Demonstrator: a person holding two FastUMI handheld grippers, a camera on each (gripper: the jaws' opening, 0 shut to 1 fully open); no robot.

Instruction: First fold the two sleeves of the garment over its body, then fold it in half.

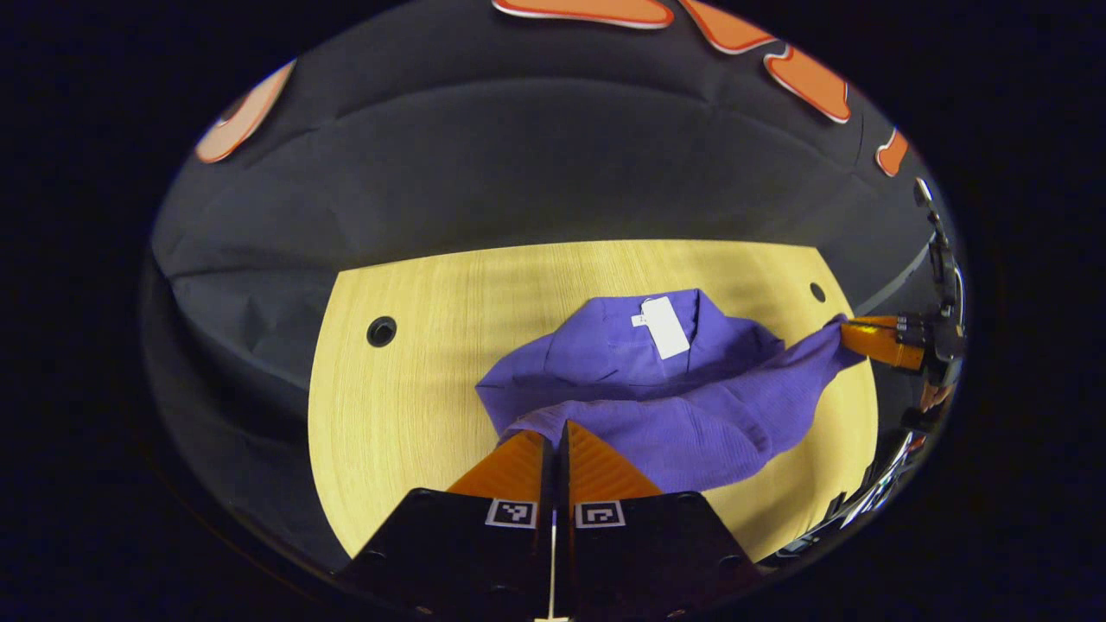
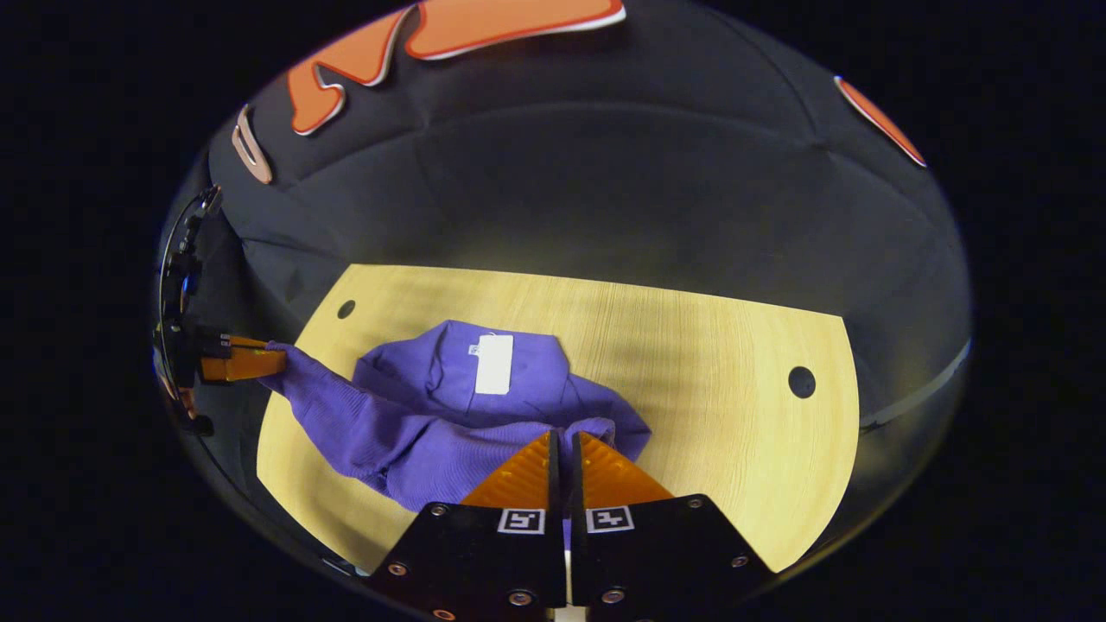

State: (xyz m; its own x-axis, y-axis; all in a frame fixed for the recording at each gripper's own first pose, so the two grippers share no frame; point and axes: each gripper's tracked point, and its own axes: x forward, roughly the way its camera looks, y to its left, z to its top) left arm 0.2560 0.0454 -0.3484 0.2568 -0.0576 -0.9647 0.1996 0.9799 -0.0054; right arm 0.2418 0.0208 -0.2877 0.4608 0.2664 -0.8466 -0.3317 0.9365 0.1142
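A purple garment (image 1: 657,380) lies bunched on the wooden table (image 1: 415,389), its collar far from me and a white tag (image 1: 665,326) on top. In the left gripper view my left gripper (image 1: 557,428) is shut on a near edge of the cloth. At the right of that view, my right gripper (image 1: 842,333) pinches another corner and holds it lifted. In the right gripper view the right gripper (image 2: 563,436) is shut on the garment (image 2: 432,432). There the left gripper (image 2: 272,356) holds a stretched corner at the left, and the tag (image 2: 494,364) shows near the collar.
The table (image 2: 708,389) has round cable holes (image 1: 381,331) (image 2: 801,381) near its far corners. Black cloth walls stand close behind and beside it. Bare wood lies on both sides of the garment.
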